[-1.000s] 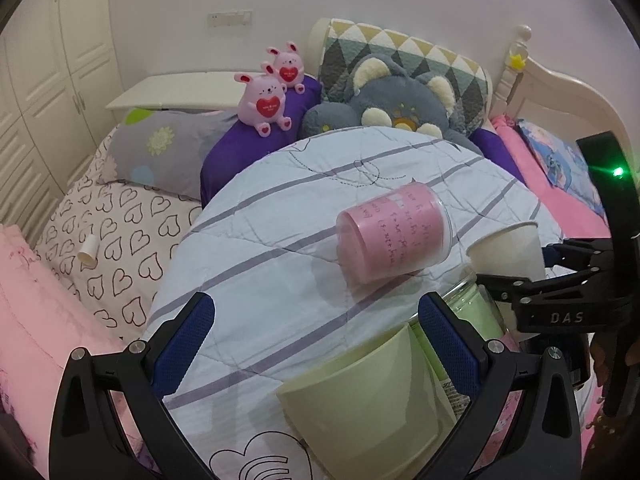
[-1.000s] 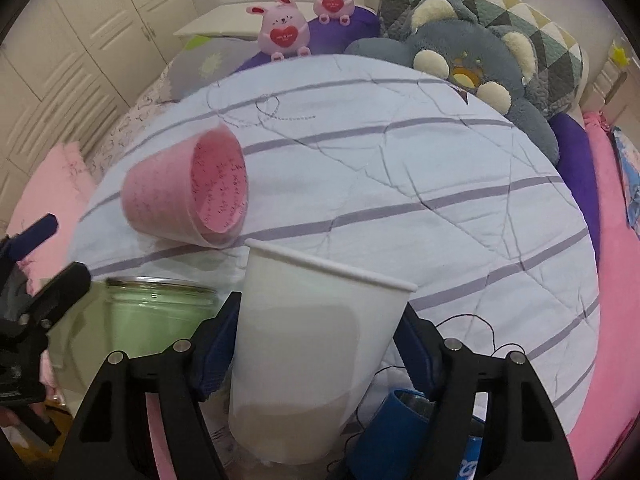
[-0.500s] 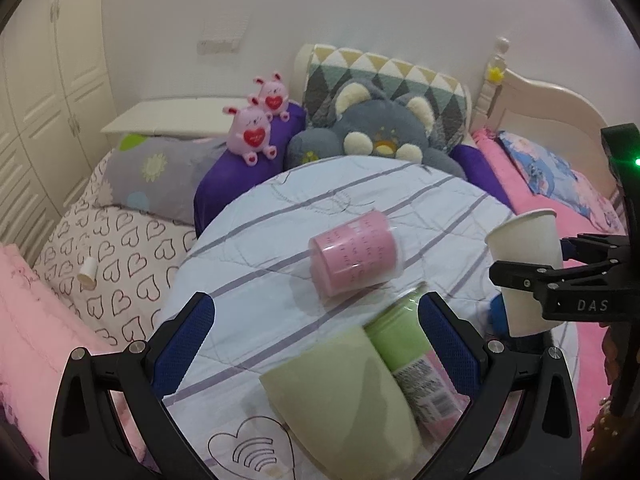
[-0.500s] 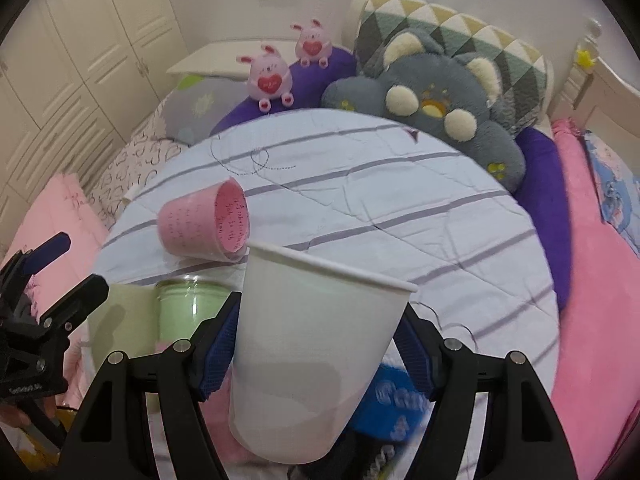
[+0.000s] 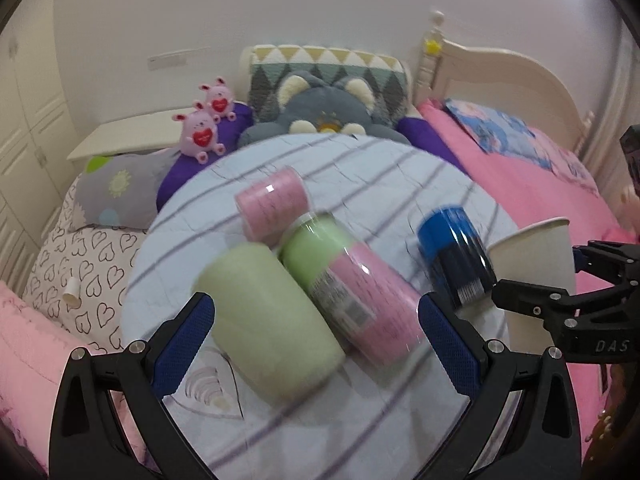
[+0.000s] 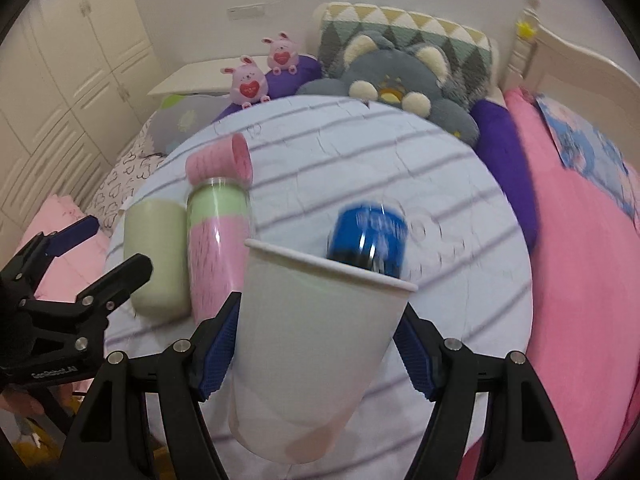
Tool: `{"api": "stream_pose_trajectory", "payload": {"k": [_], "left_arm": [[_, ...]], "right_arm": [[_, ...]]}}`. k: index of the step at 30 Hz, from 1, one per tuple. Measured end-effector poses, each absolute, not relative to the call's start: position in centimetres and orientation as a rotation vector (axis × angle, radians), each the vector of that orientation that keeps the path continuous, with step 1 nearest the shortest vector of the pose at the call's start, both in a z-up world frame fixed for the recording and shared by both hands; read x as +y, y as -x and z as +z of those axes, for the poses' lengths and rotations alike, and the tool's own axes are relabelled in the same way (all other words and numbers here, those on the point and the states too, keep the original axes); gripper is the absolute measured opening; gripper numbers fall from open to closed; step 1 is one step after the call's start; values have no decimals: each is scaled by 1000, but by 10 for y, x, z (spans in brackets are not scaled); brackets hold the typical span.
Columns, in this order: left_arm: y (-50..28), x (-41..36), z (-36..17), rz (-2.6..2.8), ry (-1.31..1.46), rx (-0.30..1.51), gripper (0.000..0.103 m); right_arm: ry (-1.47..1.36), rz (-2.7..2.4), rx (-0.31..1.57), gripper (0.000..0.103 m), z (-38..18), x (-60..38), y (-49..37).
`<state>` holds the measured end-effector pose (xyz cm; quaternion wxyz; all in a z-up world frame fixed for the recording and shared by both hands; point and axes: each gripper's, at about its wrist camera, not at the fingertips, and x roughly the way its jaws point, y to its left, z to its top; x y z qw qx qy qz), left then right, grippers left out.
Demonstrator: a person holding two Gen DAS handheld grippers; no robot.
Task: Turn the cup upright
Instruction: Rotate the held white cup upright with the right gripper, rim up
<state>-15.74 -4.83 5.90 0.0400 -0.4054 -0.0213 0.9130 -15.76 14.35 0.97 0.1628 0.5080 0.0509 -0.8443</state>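
Note:
My right gripper (image 6: 318,344) is shut on a white paper cup (image 6: 316,344), held upright with its mouth up above the near edge of a round striped table (image 6: 400,168). The cup also shows at the right of the left wrist view (image 5: 536,264). My left gripper (image 5: 316,332) is open and empty above a pale green cup (image 5: 268,320) that lies on its side. It also shows in the right wrist view (image 6: 154,256).
On the table lie a pink cup (image 5: 276,204), a green and pink bottle (image 5: 348,280) and a blue can (image 5: 456,252). Behind are a grey plush bear (image 5: 320,116), two pink bunnies (image 5: 202,132), pillows and a pink bed (image 5: 540,184).
Both grippers have pulled back and risen from the table. The right one lifted the white cup with it. The bottle and blue can have come into fuller view.

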Motion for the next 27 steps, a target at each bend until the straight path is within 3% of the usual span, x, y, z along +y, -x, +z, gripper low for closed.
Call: {"api": "stream_pose_trajectory", "payload": {"k": [14, 27], "left_arm": [[110, -14, 11, 2685, 1359, 99, 103], [106, -15, 7, 2689, 1389, 38, 103]], "right_arm": [[-1637, -2329, 33, 72, -64, 163, 105], [-1642, -2283, 14, 79, -75, 168, 109]]}}
